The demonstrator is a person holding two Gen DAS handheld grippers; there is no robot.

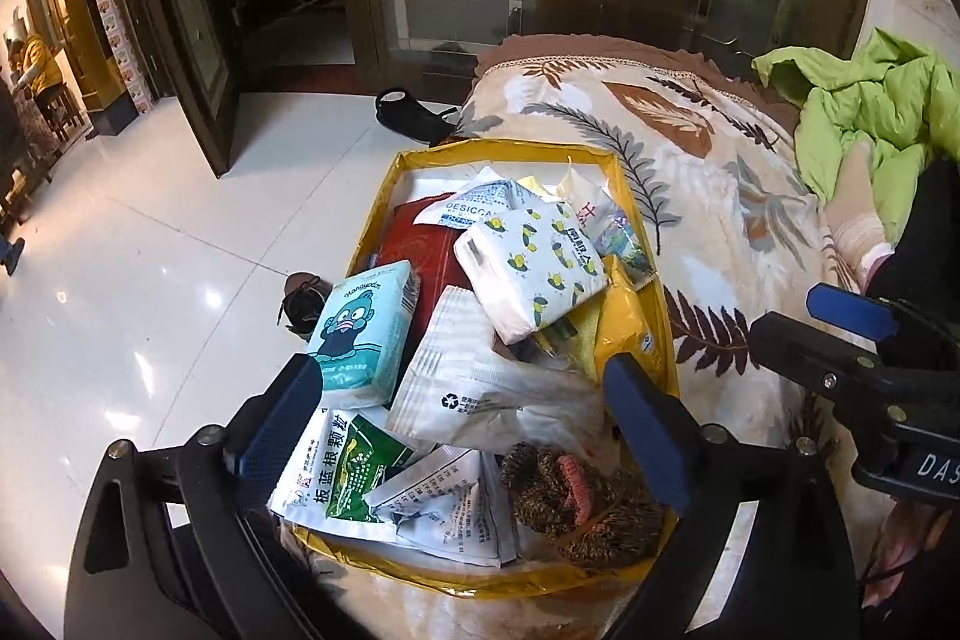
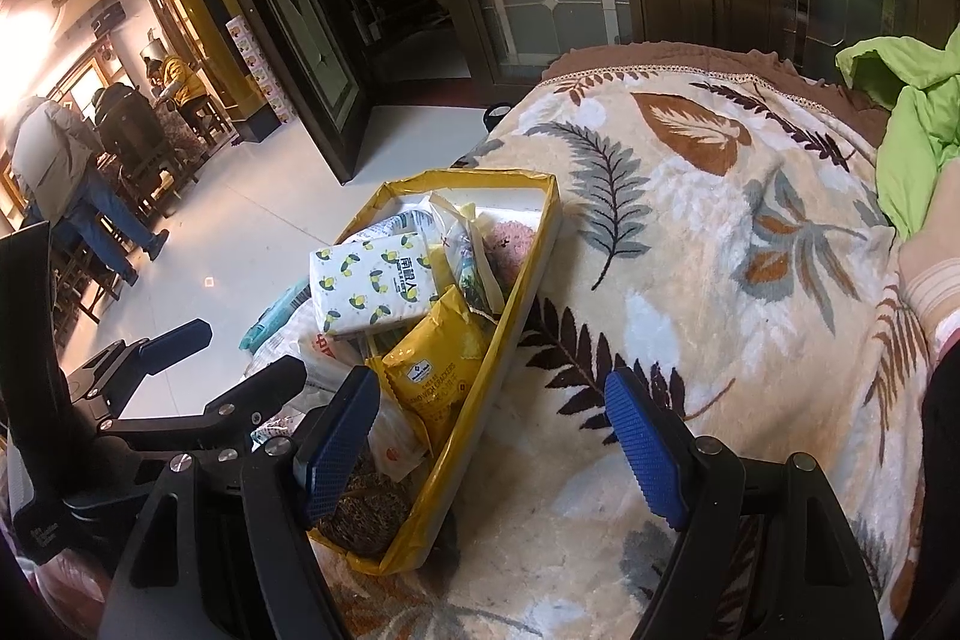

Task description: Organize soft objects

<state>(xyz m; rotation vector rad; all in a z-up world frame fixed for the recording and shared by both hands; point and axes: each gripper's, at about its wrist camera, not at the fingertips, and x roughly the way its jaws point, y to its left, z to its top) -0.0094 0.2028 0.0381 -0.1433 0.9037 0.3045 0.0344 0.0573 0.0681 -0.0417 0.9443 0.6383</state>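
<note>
Packets and tissue packs (image 1: 531, 274) are piled loosely in yellow tray (image 1: 667, 340); neatness undecided; both grippers' fingers (image 1: 645, 436) (image 2: 645, 451) are spread wide, empty.

Left gripper (image 1: 462, 412): jaws spread wide, nothing held between the blue pads (image 1: 645, 430), fingers pointed toward 12 o'clock. Right gripper (image 2: 498, 430): jaws likewise parted and empty, seen from the left wrist view at 3 o'clock. The left gripper is seen at 9 o'clock in the right wrist view
</note>
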